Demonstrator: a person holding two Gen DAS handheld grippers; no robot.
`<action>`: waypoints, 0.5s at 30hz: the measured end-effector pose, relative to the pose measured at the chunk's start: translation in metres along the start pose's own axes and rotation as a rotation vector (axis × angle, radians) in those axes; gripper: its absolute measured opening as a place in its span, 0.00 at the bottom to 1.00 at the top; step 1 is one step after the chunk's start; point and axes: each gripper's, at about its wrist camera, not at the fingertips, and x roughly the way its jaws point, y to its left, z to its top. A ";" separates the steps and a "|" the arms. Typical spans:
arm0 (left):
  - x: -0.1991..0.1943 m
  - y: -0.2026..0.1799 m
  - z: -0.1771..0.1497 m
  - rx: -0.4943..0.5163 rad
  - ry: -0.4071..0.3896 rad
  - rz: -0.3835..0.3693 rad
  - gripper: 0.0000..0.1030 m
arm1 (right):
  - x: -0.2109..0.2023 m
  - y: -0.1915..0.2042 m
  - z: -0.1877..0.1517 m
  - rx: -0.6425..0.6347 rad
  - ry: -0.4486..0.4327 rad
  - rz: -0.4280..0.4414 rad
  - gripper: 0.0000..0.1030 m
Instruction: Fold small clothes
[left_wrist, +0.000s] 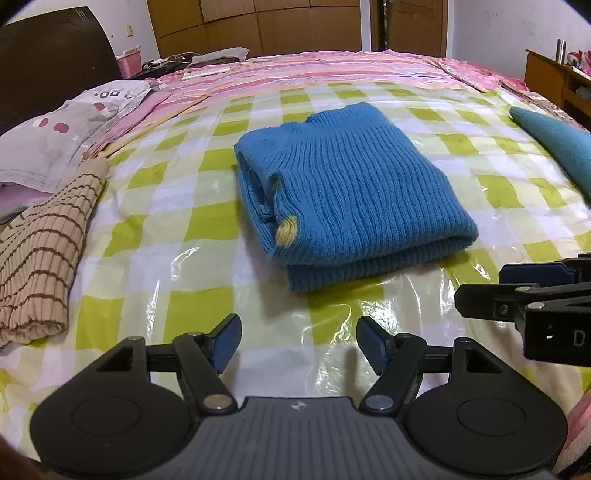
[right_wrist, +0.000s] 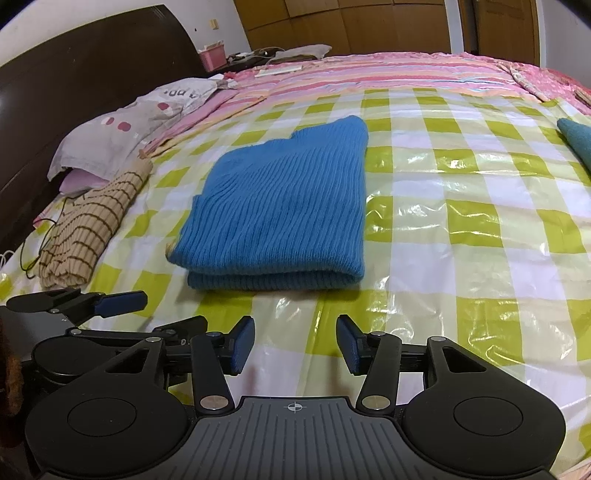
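A blue ribbed knit sweater (left_wrist: 343, 192) lies folded into a compact rectangle on the green-and-white checked plastic sheet (left_wrist: 166, 236); it also shows in the right wrist view (right_wrist: 280, 210). My left gripper (left_wrist: 299, 341) is open and empty, a short way in front of the sweater's near edge. My right gripper (right_wrist: 295, 345) is open and empty, also just short of the sweater. The right gripper shows at the right edge of the left wrist view (left_wrist: 517, 284). The left gripper shows at the left of the right wrist view (right_wrist: 122, 301).
A beige brown-striped garment (left_wrist: 40, 254) lies folded at the left, also in the right wrist view (right_wrist: 88, 229). A teal garment (left_wrist: 554, 144) lies at the right. A grey pillow (left_wrist: 55, 140) and dark headboard (left_wrist: 44, 62) stand at the left; pink striped bedding (left_wrist: 314, 70) lies behind.
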 end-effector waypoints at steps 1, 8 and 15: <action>0.000 0.000 -0.001 -0.005 0.001 -0.002 0.73 | 0.000 0.000 -0.001 0.001 0.000 -0.001 0.48; -0.002 0.004 -0.005 -0.045 0.008 -0.004 0.81 | -0.002 0.003 -0.010 -0.007 -0.005 -0.020 0.52; -0.006 0.004 -0.008 -0.061 0.005 -0.010 0.88 | 0.002 0.000 -0.018 0.007 0.000 -0.054 0.53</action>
